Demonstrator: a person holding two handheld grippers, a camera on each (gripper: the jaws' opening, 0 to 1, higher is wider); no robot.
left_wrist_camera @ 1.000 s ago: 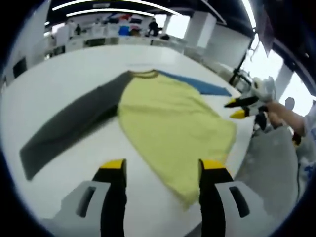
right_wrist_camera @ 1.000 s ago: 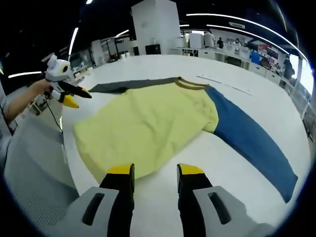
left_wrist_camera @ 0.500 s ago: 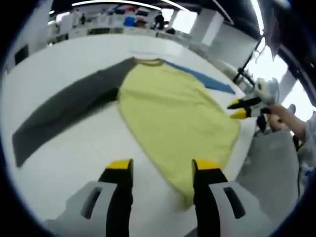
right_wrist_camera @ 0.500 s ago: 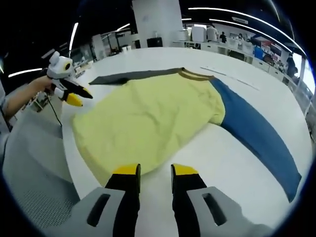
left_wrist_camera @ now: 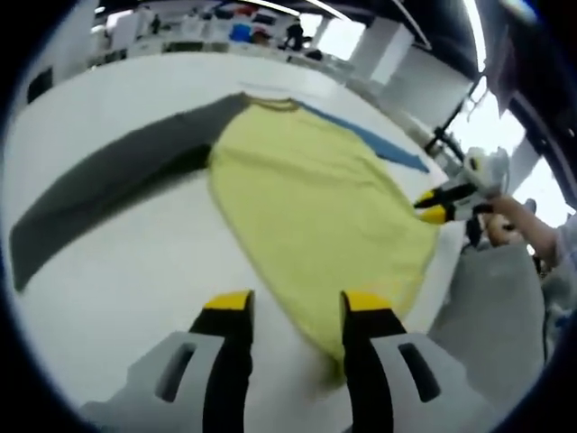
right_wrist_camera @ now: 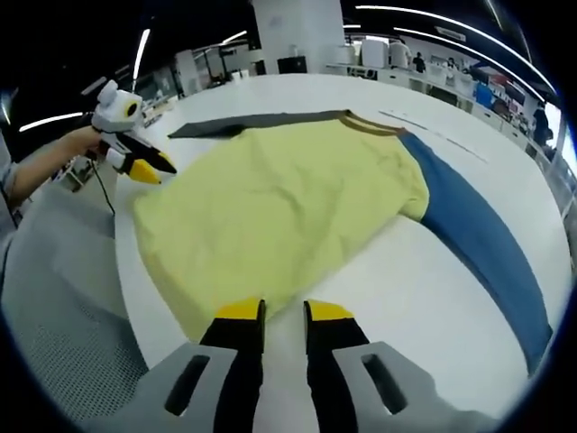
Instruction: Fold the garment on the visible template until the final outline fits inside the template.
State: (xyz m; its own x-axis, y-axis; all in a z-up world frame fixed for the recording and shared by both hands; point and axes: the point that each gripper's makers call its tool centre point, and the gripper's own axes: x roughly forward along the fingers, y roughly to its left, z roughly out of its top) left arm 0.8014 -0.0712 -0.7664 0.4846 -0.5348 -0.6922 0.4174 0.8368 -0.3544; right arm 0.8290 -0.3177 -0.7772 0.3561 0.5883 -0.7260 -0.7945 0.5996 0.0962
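Your left tool point(left_wrist_camera: 288, 305), jaws moderately apart, and right tool point(right_wrist_camera: 281, 311), jaws narrow, both empty, hang over the hem of the garment point(right_wrist_camera: 279, 203) spread flat on the white surface point(right_wrist_camera: 424, 280); it looks soft and limp, so pinch the hem corners

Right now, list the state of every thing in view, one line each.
Shirt: spread flat on the table, unfolded, front side yellow.
Grey sleeve: stretched out straight, flat.
Blue sleeve: stretched out straight, flat.
Table: white, bearing the shirt.
Left gripper: jaws open, at the shirt's hem, holding nothing.
Right gripper: jaws nearly closed, a narrow gap left, at the hem, holding nothing.
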